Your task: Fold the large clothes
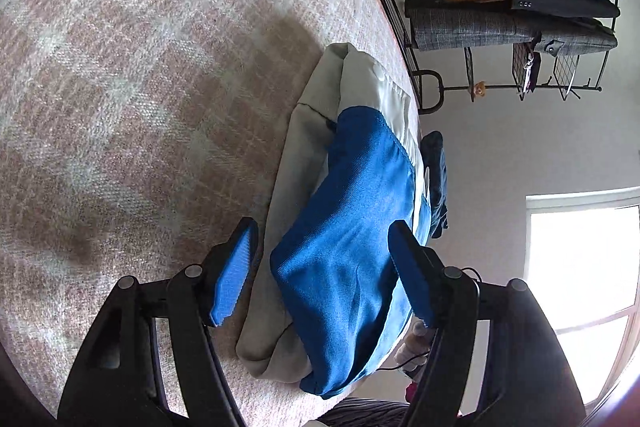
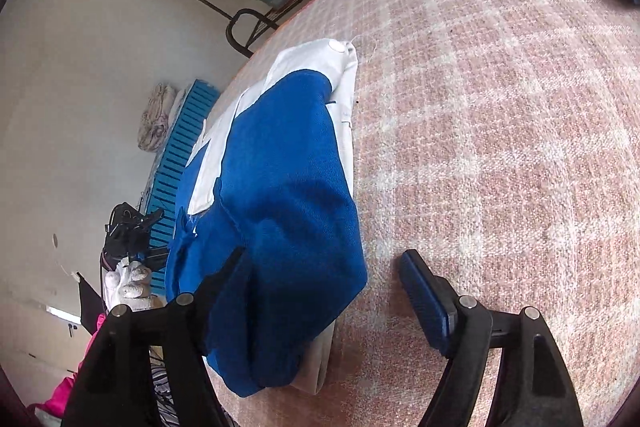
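Hovering over the near end of the bundle, your left gripper (image 1: 320, 267) stands released: its blue pads straddle the blue top layer without pressing it, one pad over the checked blanket (image 1: 140, 87), the other over the fabric's far side. You hold it there, I judge, because the fold is laid and you are clear to re-grip or smooth.

Moving right, the folded garment (image 1: 348, 227) lies on the blanket close to the bed's edge, a blue panel on top of pale grey-white layers, with a white button (image 2: 336, 46) at its far end. Its long axis runs away from you, roughly along that edge, so it points from your grippers toward the wire rack of folded clothes (image 1: 520, 11).

Further right, your right gripper (image 2: 324, 291) is also let go, jaws apart; the left finger sits against the blue cloth's side, the other over bare blanket (image 2: 500, 147). Nothing is pinched. A gloved hand (image 2: 128, 283) shows beyond the garment.
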`<state>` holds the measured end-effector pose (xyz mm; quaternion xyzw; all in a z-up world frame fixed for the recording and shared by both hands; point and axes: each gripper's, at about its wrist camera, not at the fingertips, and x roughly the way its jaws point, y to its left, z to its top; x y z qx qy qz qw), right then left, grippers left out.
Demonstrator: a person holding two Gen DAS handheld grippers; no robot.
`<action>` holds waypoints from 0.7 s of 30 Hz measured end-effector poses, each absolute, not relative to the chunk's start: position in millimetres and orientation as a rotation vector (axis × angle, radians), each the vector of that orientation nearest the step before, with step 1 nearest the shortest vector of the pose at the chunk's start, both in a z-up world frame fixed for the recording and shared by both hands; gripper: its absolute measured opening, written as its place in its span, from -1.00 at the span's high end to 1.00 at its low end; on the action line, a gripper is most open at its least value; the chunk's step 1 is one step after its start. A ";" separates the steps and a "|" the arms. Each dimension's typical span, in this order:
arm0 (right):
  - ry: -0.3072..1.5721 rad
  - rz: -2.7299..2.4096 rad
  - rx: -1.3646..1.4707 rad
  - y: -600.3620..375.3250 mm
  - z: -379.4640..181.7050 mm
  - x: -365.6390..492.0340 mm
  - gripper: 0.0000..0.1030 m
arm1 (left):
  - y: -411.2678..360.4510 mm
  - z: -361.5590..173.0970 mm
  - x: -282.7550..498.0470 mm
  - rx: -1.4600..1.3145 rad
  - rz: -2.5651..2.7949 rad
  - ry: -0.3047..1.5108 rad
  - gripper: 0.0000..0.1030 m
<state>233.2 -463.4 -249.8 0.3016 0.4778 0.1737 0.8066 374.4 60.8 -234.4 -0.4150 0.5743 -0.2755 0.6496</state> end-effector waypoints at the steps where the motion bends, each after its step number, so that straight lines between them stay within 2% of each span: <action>1: 1.020 0.383 0.650 -462.9 -250.2 235.8 -0.54 | 57.9 -236.6 376.3 -0.940 -0.631 1.315 -0.35; 10: 1.033 0.503 0.744 -453.4 -267.2 269.1 -0.24 | 28.8 -235.7 390.5 -0.850 -0.676 1.356 -0.34; 21: 1.026 0.541 0.719 -423.4 -271.0 291.9 -0.25 | -8.3 -223.1 393.6 -0.759 -0.657 1.328 -0.34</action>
